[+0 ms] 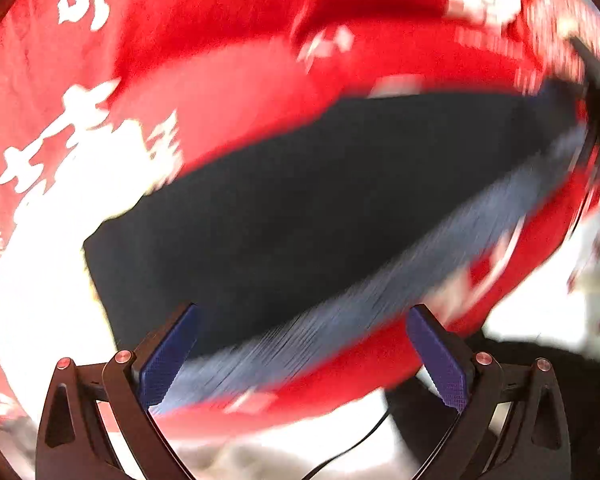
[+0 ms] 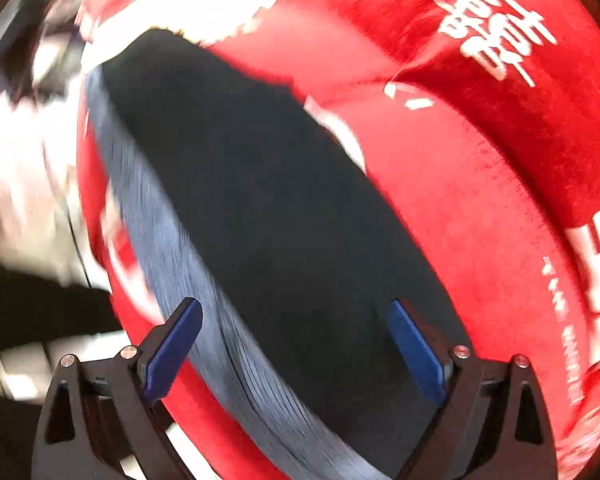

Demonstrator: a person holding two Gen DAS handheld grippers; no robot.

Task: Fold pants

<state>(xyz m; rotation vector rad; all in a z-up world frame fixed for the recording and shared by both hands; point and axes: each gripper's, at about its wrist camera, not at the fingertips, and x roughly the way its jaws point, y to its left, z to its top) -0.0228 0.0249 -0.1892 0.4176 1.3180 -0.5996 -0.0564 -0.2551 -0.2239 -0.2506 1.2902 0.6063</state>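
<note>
Pants (image 1: 320, 208), dark, lie on a red cloth (image 1: 228, 60) with blurred white Chinese characters; both jaws apart

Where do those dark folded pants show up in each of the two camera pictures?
Left wrist view: the dark navy folded pants fill the middle, stretching from lower left to upper right, just ahead of the open left claw.
Right wrist view: the pants run from upper left to bottom centre, ahead of the open right claw.
Shared landmark: the red cloth with white characters under them.
</note>
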